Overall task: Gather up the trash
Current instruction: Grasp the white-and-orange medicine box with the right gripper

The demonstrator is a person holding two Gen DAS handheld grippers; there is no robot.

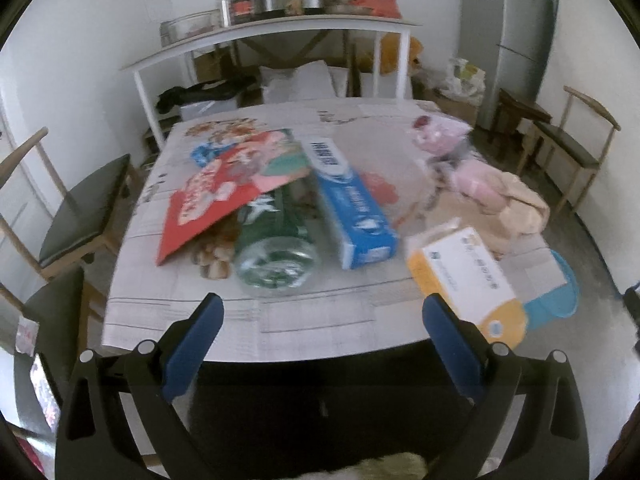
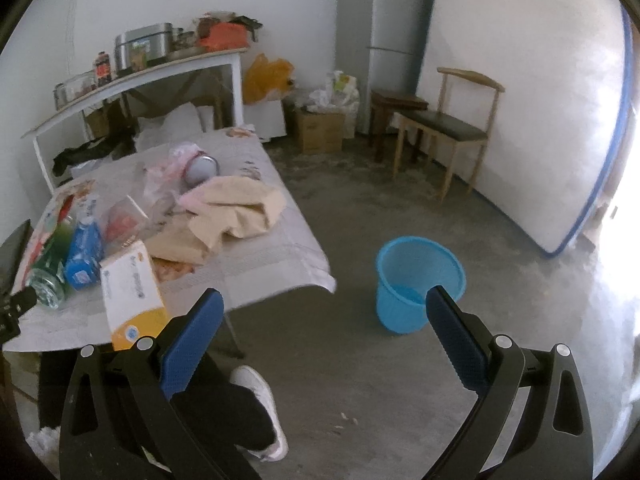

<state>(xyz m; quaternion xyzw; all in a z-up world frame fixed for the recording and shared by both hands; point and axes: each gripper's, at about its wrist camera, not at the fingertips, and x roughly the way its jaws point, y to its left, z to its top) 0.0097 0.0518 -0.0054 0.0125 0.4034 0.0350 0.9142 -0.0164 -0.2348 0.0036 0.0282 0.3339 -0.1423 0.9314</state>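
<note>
Trash lies across the paper-covered table (image 1: 280,320): a green plastic bottle (image 1: 274,240) on its side, a blue toothpaste box (image 1: 352,208), a red printed card (image 1: 224,192), and a white-and-yellow box (image 1: 464,276) hanging over the near right corner. My left gripper (image 1: 322,308) hovers open at the table's front edge, just short of the bottle, holding nothing. A blue mesh bin (image 2: 420,280) stands on the floor right of the table. My right gripper (image 2: 324,304) is open above the floor, between the table corner and the bin. The white-and-yellow box (image 2: 132,292) shows at left.
A beige cloth (image 2: 236,208), pink plastic wrap (image 1: 440,136) and a crumpled bag crowd the table's right half. Wooden chairs (image 1: 76,216) stand on both sides. A white shelf (image 1: 280,28) and a grey fridge (image 2: 384,36) line the back wall. A person's leg and white shoe (image 2: 260,404) are below.
</note>
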